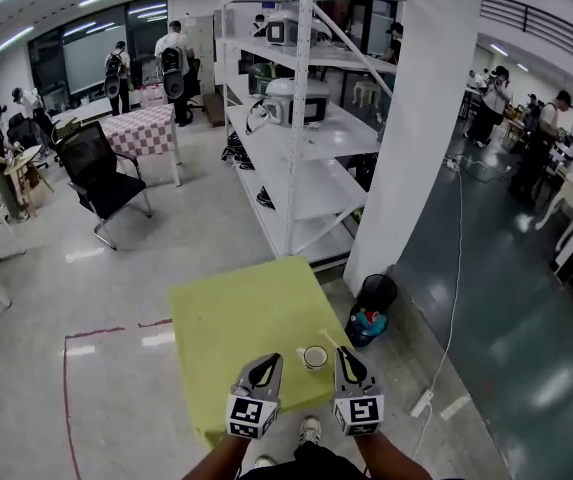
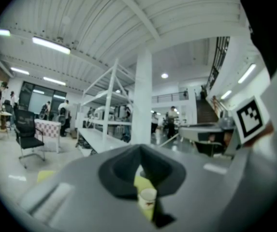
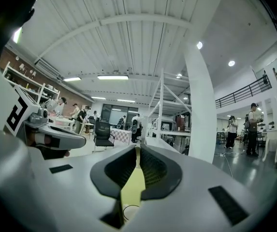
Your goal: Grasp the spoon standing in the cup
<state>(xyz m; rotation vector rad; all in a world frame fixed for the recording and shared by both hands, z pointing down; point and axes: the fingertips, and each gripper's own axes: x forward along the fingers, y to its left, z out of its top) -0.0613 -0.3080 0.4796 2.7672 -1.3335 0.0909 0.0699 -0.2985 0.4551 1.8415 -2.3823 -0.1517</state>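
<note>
A small white cup (image 1: 314, 357) stands near the front right corner of the yellow-green table (image 1: 236, 328). A thin white spoon (image 1: 329, 339) leans out of it to the upper right. My left gripper (image 1: 263, 370) hovers just left of the cup and my right gripper (image 1: 349, 368) just right of it. Neither touches the cup. In the left gripper view the jaws meet at the tips, with the cup (image 2: 148, 200) showing below them. In the right gripper view a narrow slit runs between the jaws with nothing in it, and the cup's rim (image 3: 129, 210) shows at its bottom.
White shelving (image 1: 301, 128) and a white pillar (image 1: 421, 118) rise behind the table. A black bin (image 1: 371, 308) with coloured things stands at the table's right. A cable and power strip (image 1: 422, 403) lie on the floor. A black chair (image 1: 106, 178) and people stand further off.
</note>
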